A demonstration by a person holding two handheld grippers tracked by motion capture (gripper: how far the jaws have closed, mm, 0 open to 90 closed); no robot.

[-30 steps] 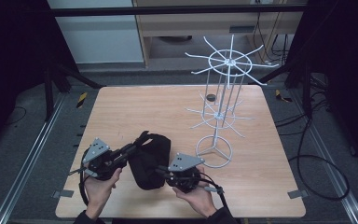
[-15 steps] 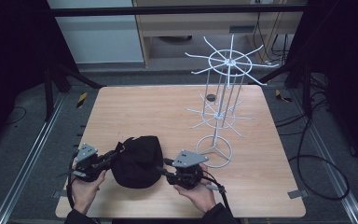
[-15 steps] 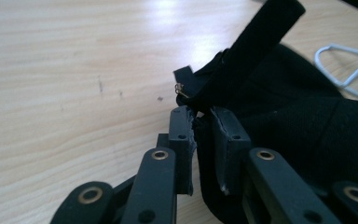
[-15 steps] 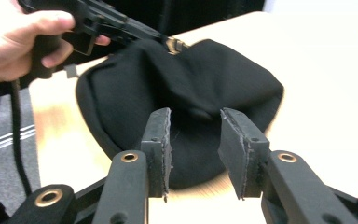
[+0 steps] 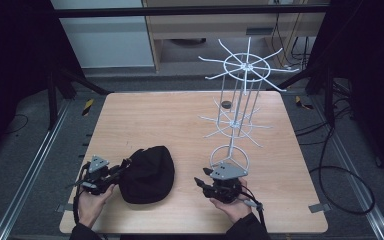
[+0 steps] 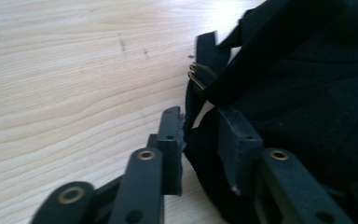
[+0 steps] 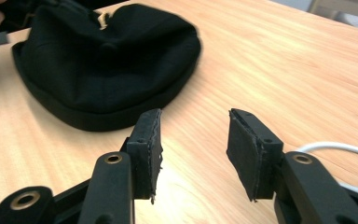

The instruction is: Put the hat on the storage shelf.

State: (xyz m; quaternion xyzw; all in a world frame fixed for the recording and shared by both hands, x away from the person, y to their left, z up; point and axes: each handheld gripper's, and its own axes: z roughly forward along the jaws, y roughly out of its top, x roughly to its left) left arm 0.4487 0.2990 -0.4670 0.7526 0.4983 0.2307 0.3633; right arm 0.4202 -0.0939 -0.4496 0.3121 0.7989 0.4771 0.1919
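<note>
Black fabric, a cap [image 5: 147, 174], lies flat at lower left of the wooden table [image 5: 180, 120]. Since the earlier frame, the right gripper [image 5: 198, 182] has let go and drawn back right, jaws spread and empty. The left gripper [image 5: 125, 163] has just been opening, its jaws loosely around the cap's edge.

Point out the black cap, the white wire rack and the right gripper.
black cap [image 5: 147, 174]: high view, on its crown.
white wire rack [image 5: 229, 153]: high view, on its ring base.
right gripper [image 7: 193, 151]: right gripper view, midway between its fingers.

Rack [image 5: 237, 107] blocks right-rear; tabletop [image 5: 155, 120] free btwn rack & cap [image 5: 147, 172].
</note>
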